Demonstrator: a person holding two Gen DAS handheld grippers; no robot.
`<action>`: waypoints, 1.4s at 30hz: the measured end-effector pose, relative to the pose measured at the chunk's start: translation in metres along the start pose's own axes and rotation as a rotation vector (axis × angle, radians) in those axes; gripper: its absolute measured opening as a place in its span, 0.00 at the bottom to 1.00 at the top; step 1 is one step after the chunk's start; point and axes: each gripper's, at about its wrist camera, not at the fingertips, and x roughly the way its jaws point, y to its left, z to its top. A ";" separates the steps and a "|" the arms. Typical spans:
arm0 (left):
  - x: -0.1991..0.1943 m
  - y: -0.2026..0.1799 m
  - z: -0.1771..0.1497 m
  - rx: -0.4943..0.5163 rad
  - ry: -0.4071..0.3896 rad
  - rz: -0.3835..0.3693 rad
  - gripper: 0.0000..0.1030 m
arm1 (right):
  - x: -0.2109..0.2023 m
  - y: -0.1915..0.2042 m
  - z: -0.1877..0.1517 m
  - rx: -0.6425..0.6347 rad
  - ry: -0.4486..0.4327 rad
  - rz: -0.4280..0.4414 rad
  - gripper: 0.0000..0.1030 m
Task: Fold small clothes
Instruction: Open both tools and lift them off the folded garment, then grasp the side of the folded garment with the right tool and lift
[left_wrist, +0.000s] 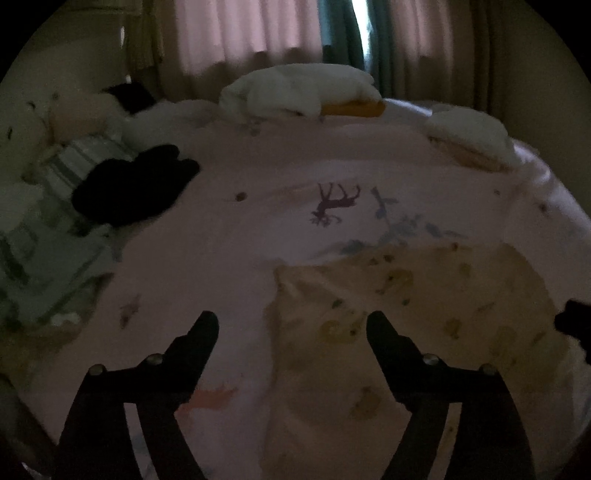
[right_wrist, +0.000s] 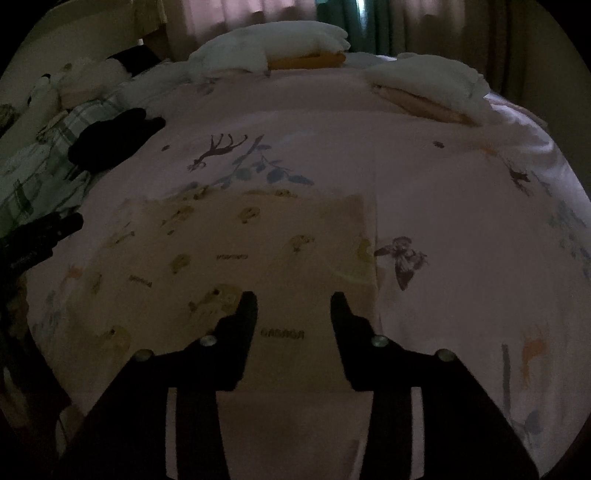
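Observation:
A small cream garment with yellow animal prints (left_wrist: 406, 314) (right_wrist: 240, 251) lies flat on the pink printed bedsheet (left_wrist: 240, 240) (right_wrist: 443, 184). My left gripper (left_wrist: 291, 319) stands open above the garment's left edge, one finger over bare sheet and the other over the cloth. Nothing is between its fingers. My right gripper (right_wrist: 293, 299) is open above the garment's near right part, and its pads do not press on the cloth. A dark shape at the right edge of the left wrist view (left_wrist: 572, 325) looks like the other gripper.
A black garment (left_wrist: 136, 188) (right_wrist: 110, 140) lies at the left on the bed. Beside it is a striped cloth (left_wrist: 85, 158). White pillows (left_wrist: 299, 92) (right_wrist: 424, 85) sit along the far edge. Curtains hang behind the bed. The room is dim.

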 end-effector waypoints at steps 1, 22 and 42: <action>-0.004 -0.003 -0.002 0.012 -0.008 0.001 0.81 | -0.004 0.001 -0.002 -0.002 -0.006 -0.006 0.46; -0.064 -0.039 -0.023 0.062 -0.070 0.099 0.96 | -0.044 0.027 -0.035 -0.009 -0.038 -0.035 0.72; -0.034 -0.022 -0.051 -0.056 0.007 0.019 0.96 | -0.026 -0.006 -0.063 0.238 0.063 0.098 0.80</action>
